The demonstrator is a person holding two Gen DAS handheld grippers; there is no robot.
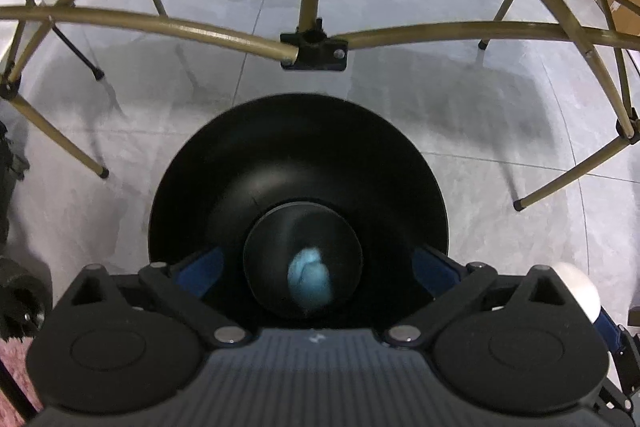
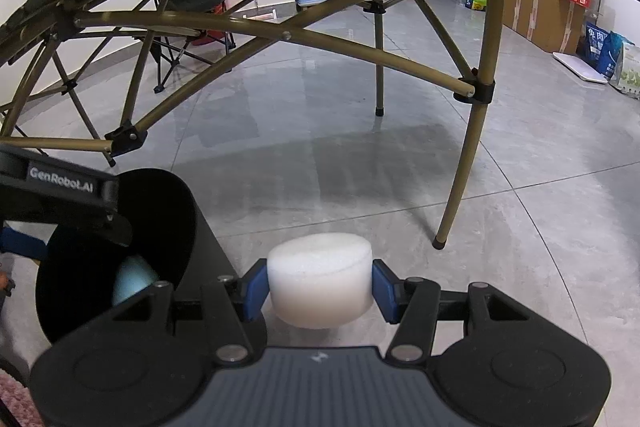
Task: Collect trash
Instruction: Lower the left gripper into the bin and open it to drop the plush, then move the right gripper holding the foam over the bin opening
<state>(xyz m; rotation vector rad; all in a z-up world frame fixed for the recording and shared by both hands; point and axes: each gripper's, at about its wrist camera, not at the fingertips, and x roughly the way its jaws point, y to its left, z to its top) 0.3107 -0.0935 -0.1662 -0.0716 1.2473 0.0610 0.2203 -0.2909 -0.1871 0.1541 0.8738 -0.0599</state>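
My left gripper (image 1: 316, 263) is shut on a black trash bin (image 1: 298, 155), its blue pads pressed against the bin's sides. I look down into the bin, where a light blue crumpled piece of trash (image 1: 311, 281) lies at the bottom. My right gripper (image 2: 320, 285) is shut on a white foam cylinder (image 2: 320, 277), held above the floor just right of the bin (image 2: 120, 251). The blue trash (image 2: 132, 281) shows inside the bin there too. The foam piece (image 1: 578, 287) appears at the right edge of the left wrist view.
An olive metal folding table frame (image 1: 312, 39) spans the floor ahead, its legs (image 2: 460, 171) standing on grey tiles. Cardboard boxes (image 2: 540, 7) and bags (image 2: 608, 55) line the far right wall. A folding chair (image 2: 188, 3) stands at the back left.
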